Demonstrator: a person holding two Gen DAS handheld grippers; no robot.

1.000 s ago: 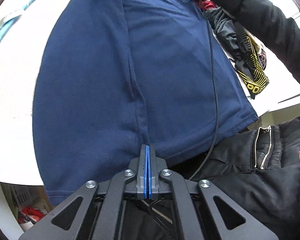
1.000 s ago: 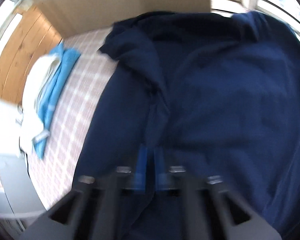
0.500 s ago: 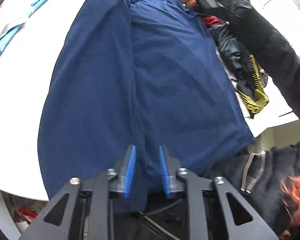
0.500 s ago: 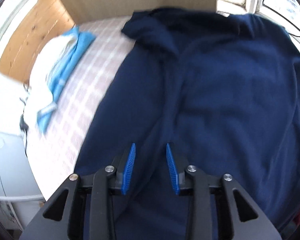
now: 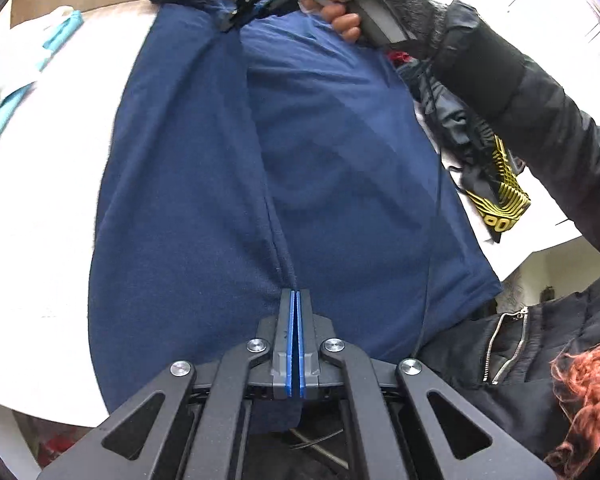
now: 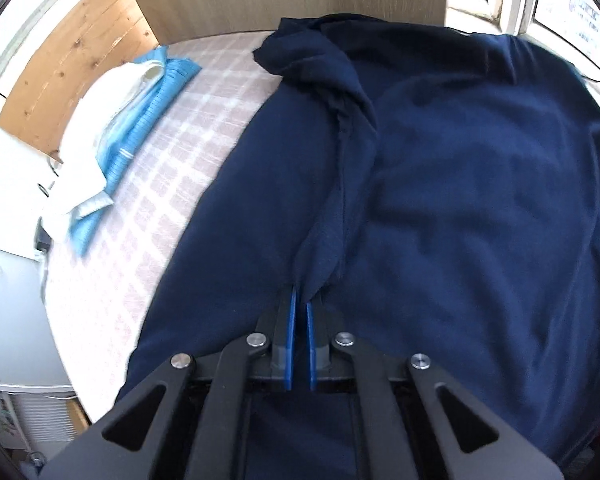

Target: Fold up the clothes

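A navy blue shirt lies spread over the round table, its left side folded in along a lengthwise ridge. My left gripper is shut on that ridge at the near hem. In the left wrist view my right gripper sits at the far end of the same ridge, held by a gloved hand. In the right wrist view the right gripper has its blue pads pinched on a raised fold of the shirt. A bunched sleeve lies beyond it.
Folded white and light blue clothes rest at the table's left side on the checked tablecloth. A heap of dark clothes with a yellow print lies right of the shirt. The person's black jacket is close at the near right.
Half a second ago both grippers stood open over the ridge; both have now closed on it. The right gripper has moved in at the far end of the shirt.
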